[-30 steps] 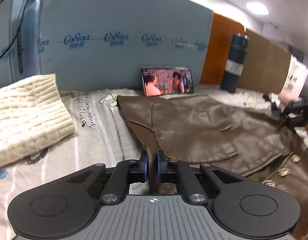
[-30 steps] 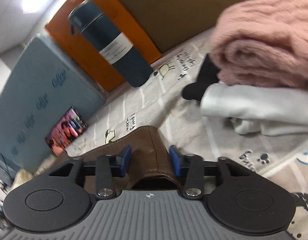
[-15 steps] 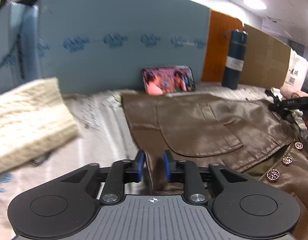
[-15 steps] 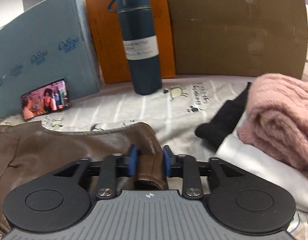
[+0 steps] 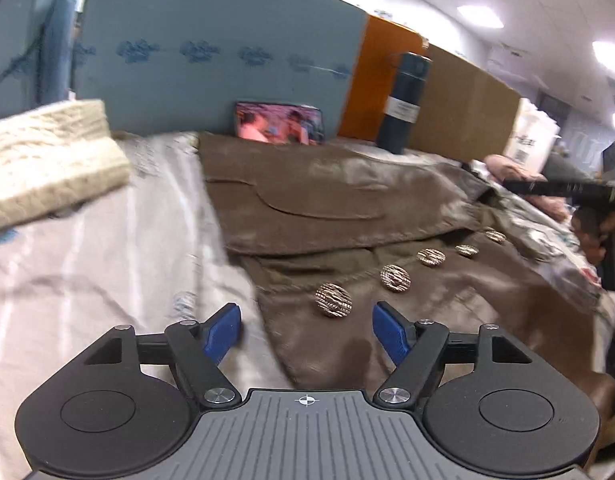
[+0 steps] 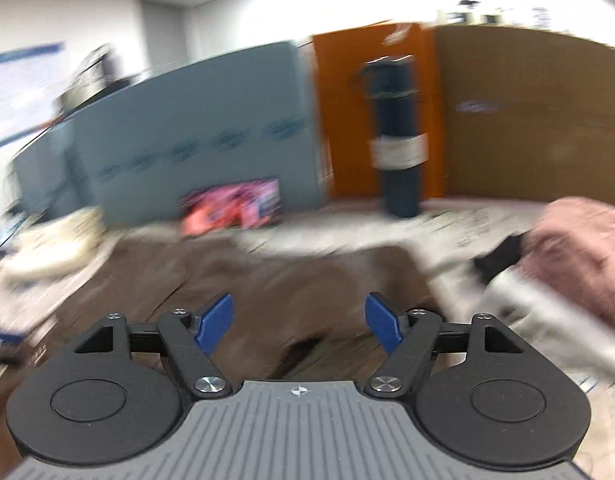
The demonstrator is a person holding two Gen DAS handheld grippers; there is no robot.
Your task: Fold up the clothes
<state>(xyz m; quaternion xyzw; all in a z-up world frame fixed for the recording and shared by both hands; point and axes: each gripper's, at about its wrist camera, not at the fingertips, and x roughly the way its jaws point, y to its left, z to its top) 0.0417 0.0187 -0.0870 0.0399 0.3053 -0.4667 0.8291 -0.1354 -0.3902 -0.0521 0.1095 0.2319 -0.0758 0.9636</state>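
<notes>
A brown leather jacket [image 5: 347, 200] with several metal buttons [image 5: 333, 299] lies spread on the striped bedsheet [image 5: 87, 264]. My left gripper [image 5: 307, 320] hangs over the jacket's near edge, its jaws opening, blue pads apart and pressing on nothing. In the blurred right wrist view the jacket [image 6: 307, 280] lies ahead and below. My right gripper [image 6: 299, 318] is above it, jaws opening, with nothing gripped. The right gripper also shows at the far right of the left wrist view [image 5: 563, 188], held by a hand.
A cream knit sweater [image 5: 47, 164] lies folded at the left. A pink sweater [image 6: 579, 256] on white and black clothes sits at the right. A phone [image 5: 279, 124] and a dark flask [image 5: 403, 104] stand at the back against blue, orange and cardboard panels.
Both grippers held folds of the brown jacket; both have let go and their jaws have spread wide. Each has drawn back from the jacket, and the right view has rolled level.
</notes>
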